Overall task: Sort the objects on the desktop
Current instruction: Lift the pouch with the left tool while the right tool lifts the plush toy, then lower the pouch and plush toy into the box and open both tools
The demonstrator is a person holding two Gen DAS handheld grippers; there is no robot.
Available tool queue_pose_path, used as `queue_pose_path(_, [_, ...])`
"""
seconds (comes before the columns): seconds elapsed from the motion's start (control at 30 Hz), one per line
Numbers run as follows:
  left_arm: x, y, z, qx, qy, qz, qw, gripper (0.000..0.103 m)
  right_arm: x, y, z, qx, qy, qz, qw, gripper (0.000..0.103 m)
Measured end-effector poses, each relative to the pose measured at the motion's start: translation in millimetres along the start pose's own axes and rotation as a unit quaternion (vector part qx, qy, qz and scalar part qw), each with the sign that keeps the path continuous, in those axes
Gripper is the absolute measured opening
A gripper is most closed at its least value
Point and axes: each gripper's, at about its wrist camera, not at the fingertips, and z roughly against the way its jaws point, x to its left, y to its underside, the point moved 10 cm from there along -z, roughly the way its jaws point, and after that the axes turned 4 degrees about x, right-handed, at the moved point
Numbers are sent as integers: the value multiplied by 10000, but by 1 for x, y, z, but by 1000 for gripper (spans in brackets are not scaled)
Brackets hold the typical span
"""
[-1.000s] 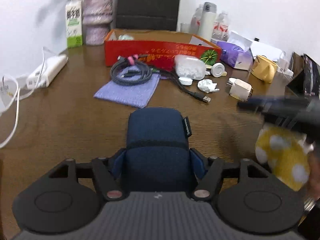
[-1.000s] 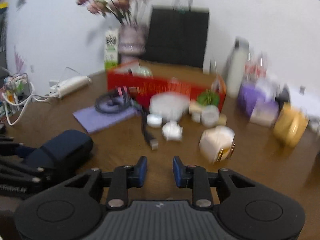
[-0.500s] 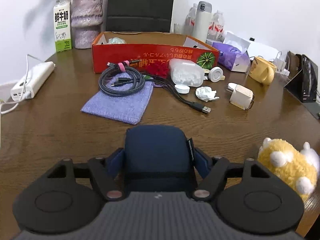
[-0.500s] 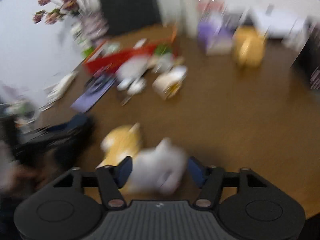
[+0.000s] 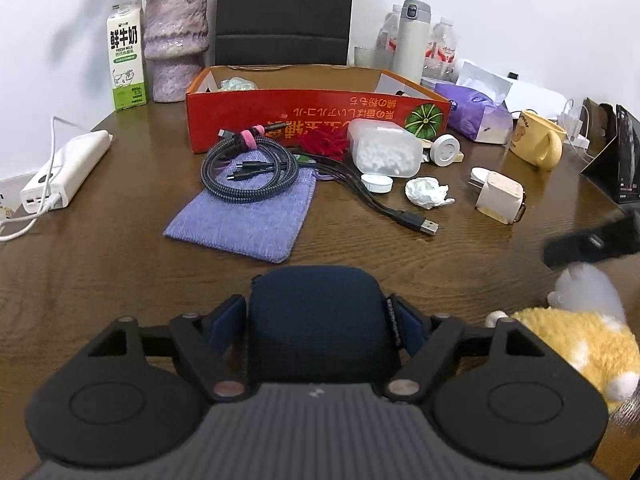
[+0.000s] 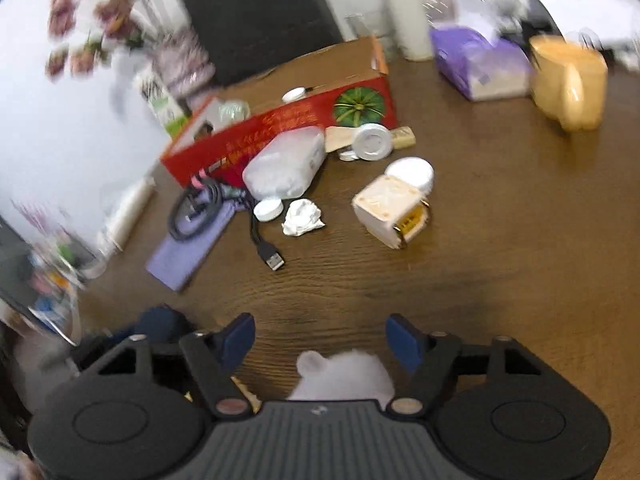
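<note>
My left gripper (image 5: pixel 318 322) is shut on a dark blue zip case (image 5: pixel 316 316) near the table's front edge. A yellow and white plush toy (image 5: pixel 580 332) lies just right of it. In the right wrist view my right gripper (image 6: pixel 320 338) is open, its blue pads either side of the plush's white part (image 6: pixel 344 376) without pressing it. The red cardboard box (image 5: pixel 312 120) stands at the back. In front of it lie a coiled cable (image 5: pixel 248 168) on a purple cloth (image 5: pixel 244 216), a crumpled tissue (image 5: pixel 426 192) and a white charger (image 5: pixel 500 196).
A clear tub of white pieces (image 5: pixel 384 152), a white round lid (image 5: pixel 444 150), a yellow mug (image 5: pixel 536 140), a purple tissue pack (image 5: pixel 476 114), a flask (image 5: pixel 410 40), a vase (image 5: pixel 176 44), a milk carton (image 5: pixel 126 54) and a power strip (image 5: pixel 64 172) stand around the table.
My right gripper has opened and come down over the plush toy, with the toy between its fingers. The left gripper has kept hold of the blue case with little movement.
</note>
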Motion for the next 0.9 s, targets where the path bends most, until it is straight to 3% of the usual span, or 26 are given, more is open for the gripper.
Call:
queue_pose_path(0.07, [-1, 1, 6, -16, 55, -72, 10000, 71, -6, 11, 19, 101, 208, -80, 9997, 68])
queue_pose_path(0.2, [4, 9, 15, -7, 170, 111, 9998, 72, -37, 32, 43, 344, 132, -1062, 9937, 70])
queue_pose_path(0.27, [5, 11, 16, 10, 154, 122, 9998, 85, -44, 37, 32, 448, 216, -1380, 9892, 70])
queue_pose_path(0.33, [8, 13, 15, 0, 95, 60, 9999, 91, -38, 32, 15, 427, 102, -1471, 9881, 71])
queue_pose_path(0.47, [16, 18, 20, 44, 117, 192, 9997, 91, 0, 10, -12, 249, 305, -457, 9982, 69])
queue_pose_path(0.57, [18, 22, 26, 73, 158, 250, 9995, 87, 23, 5, -4, 65, 608, 294, 9977, 68])
queue_pose_path(0.6, [17, 24, 28, 61, 199, 257, 9995, 86, 27, 6, 4, 3, 581, 400, 9975, 68])
queue_pose_path(0.67, [13, 25, 30, 16, 273, 247, 9993, 71, 24, 11, 17, -17, 635, 366, 9973, 73])
queue_pose_path(0.73, [9, 22, 31, -55, 240, 197, 9995, 67, 14, 14, 14, 90, 733, 120, 9972, 76])
queue_pose_path(0.8, [7, 17, 32, -154, 181, 225, 9995, 64, 12, 18, -4, 370, 644, -15, 9972, 74])
queue_pose_path(0.87, [9, 12, 34, -227, 128, 315, 9992, 63, 28, 20, -21, 493, 440, 322, 9973, 68])
queue_pose_path(0.9, [12, 7, 36, -256, 108, 394, 9988, 63, 35, 20, -28, 467, 490, 512, 9964, 57])
